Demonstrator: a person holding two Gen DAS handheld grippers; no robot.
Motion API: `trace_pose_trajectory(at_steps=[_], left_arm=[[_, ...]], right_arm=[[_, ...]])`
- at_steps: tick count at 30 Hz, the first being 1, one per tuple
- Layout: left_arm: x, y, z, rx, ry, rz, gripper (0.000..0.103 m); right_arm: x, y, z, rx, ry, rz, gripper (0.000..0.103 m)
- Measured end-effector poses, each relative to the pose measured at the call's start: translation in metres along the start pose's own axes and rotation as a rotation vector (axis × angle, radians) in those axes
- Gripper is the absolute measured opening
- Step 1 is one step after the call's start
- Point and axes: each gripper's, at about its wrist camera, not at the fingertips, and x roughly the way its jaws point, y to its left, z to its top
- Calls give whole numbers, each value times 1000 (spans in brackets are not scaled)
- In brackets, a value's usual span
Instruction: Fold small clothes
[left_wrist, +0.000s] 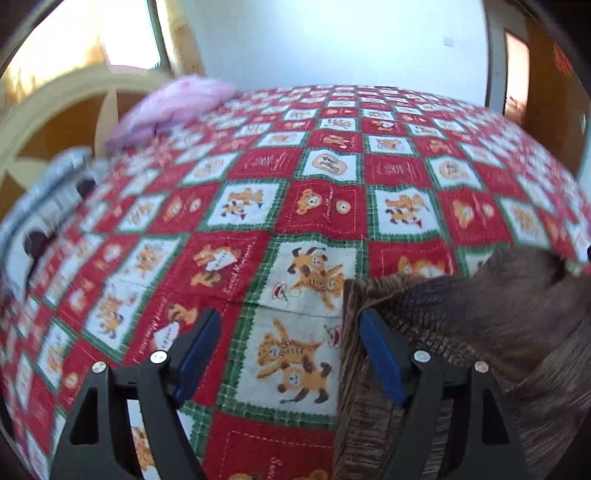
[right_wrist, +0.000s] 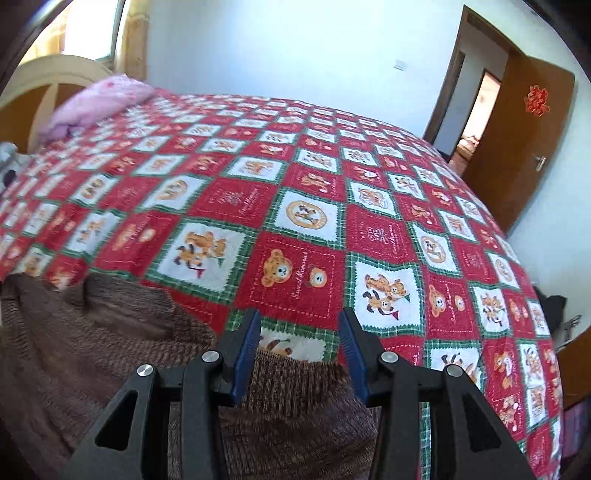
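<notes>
Covering the whole bed, a red, white and green patchwork quilt (right_wrist: 303, 236) printed with bears and tigers lies flat and mostly bare, with wide open room across its middle and far side. Its far edge meets a pale wall (right_wrist: 295, 48); to the right it drops off before an open wooden door (right_wrist: 524, 140) with a red paper ornament. At the head, a cream wooden headboard (left_wrist: 74, 107) curves behind a pink pillow (right_wrist: 99, 101), and a grey-white bundle (left_wrist: 48, 195), blurred, lies at the quilt's left edge.

No containers show in either view.

A brown ribbed knit sweater (right_wrist: 122, 350), soft and rumpled, lies on the near side of the quilt. In the left wrist view its straight ribbed edge runs just beside the right-hand finger.

Left gripper (left_wrist: 290, 328) stands wide apart, its blue pads clear of cloth, only quilt between them. Right gripper (right_wrist: 299, 328) is about half apart; the sweater's upper edge runs below and between its fingers, but the pads do not visibly press on it, so no hold can be seen.
</notes>
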Motion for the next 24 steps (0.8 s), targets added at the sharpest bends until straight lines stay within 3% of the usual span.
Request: trace_pose_trajectory(at_steps=[5,8,11,13,16,18,20,21,22,23,24], left_arm=[[-20,6,-18,78,-46,7,84],[-29,11,-33,115,-72,17,84],[-42,0,-41,180,-113,-58,84],[-51,-14,-39,225,-131,-153,84],[-54,-35,-35,290,-136,-261,84],[-51,-46,-34,320,-150,-257,84],[-45,-56,-34,360,-152,-266,84],[-41,-60,-33,372,-140,-266,81],[-37,-62,-33,376,-137,-273,63],[-33,-65,-32,385,-119,-291,32],[-28,-68,-32,391,-92,-295,18]], right_arm=[[-22,-4,-31,-141,-11,150,45],[-21,-8,-45,-220,18,153,45],[-18,-19,-47,-190,43,197,45],[-13,-20,-46,-185,69,235,45],[-2,-9,-51,-233,111,212,45],[4,-5,-55,-252,131,202,39],[7,-2,-58,-267,122,166,9],[6,-3,-58,-266,116,162,6],[4,-5,-57,-257,111,174,4],[0,-6,-56,-252,99,179,4],[-3,-6,-54,-258,83,168,4]])
